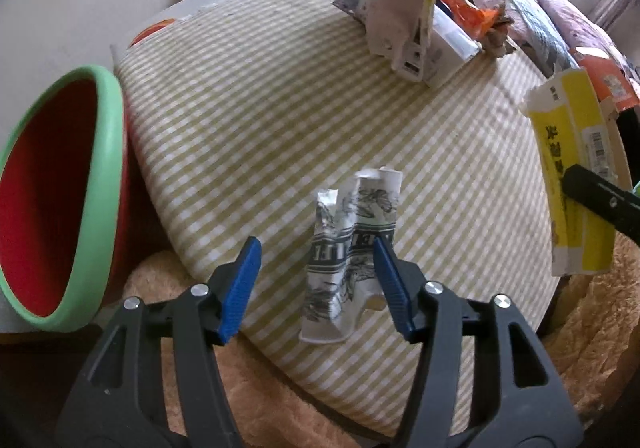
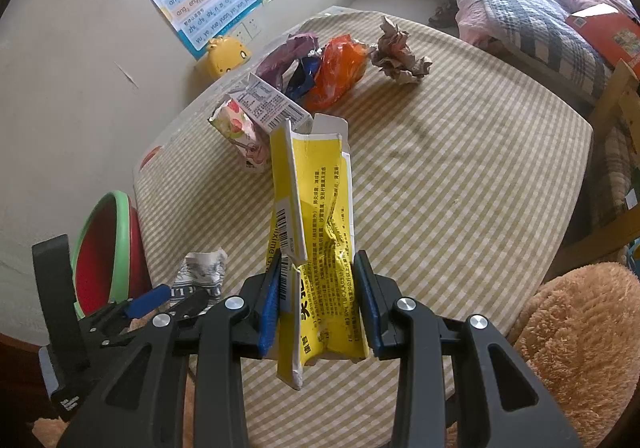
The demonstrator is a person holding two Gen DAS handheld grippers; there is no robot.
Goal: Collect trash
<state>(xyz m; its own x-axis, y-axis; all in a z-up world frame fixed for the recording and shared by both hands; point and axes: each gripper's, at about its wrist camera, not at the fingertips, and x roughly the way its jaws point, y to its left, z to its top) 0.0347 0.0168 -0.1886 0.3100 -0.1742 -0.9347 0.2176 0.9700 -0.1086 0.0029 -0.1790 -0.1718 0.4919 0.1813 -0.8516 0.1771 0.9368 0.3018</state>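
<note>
The paper wrapper (image 1: 352, 260) lies near on the table (image 1: 280, 119). The bin (image 1: 60, 191) stands left. The trash pile (image 1: 416, 23) sits far.

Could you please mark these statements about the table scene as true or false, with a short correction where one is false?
1. The right gripper is closed on a flattened yellow box. True.
2. The left gripper is clamped on the printed paper. False: its fingers are apart, with the paper lying on the table between them.
3. The red bin has a green rim. True.
4. The tablecloth is plain white. False: it is checked in pale green and white.
5. The orange wrapper lies inside the bin. False: it lies on the table's far side.
</note>
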